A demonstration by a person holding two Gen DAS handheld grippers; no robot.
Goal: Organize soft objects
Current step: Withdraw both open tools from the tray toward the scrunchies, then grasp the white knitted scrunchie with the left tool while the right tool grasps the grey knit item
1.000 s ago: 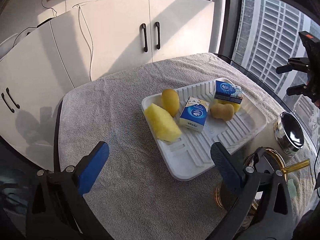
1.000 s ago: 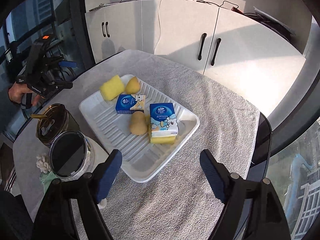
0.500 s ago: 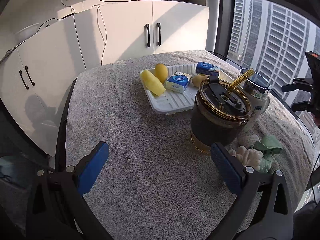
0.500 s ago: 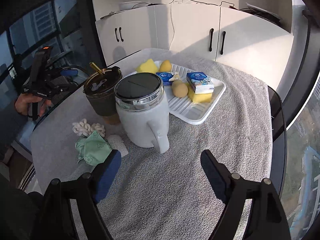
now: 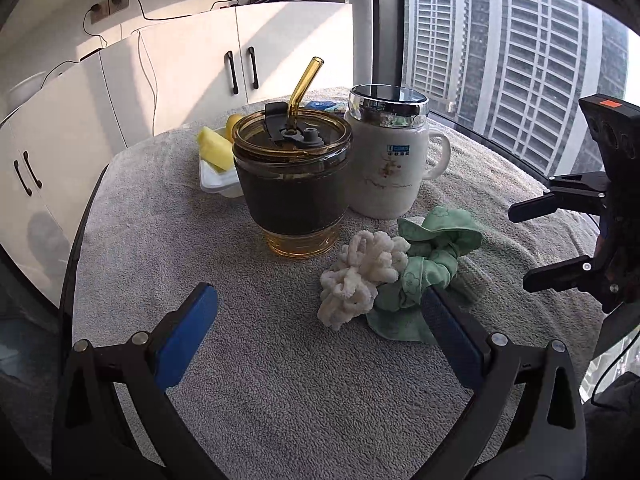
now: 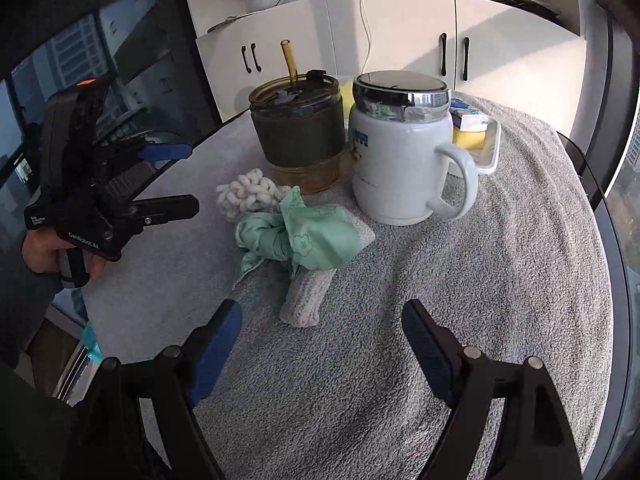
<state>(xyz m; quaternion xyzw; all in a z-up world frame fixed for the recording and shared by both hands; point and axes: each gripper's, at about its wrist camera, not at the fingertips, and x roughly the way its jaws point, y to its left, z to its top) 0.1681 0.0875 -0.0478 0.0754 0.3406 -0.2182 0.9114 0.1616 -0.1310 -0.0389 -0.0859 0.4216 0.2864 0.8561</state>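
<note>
Writing shows on the white mug [image 5: 386, 168]: a small blue label, too tiny to read. Soft green cloth [image 6: 304, 236] and white yarn bundle [image 5: 360, 276] lie mid-table, touching. Left gripper [image 5: 320, 332] and right gripper [image 6: 322, 340] hang wide apart, empty.

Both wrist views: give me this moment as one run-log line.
left gripper: open, empty | right gripper: open, empty | green cloth, white scrunchie: on towel, untouched | tray: behind mug
</note>
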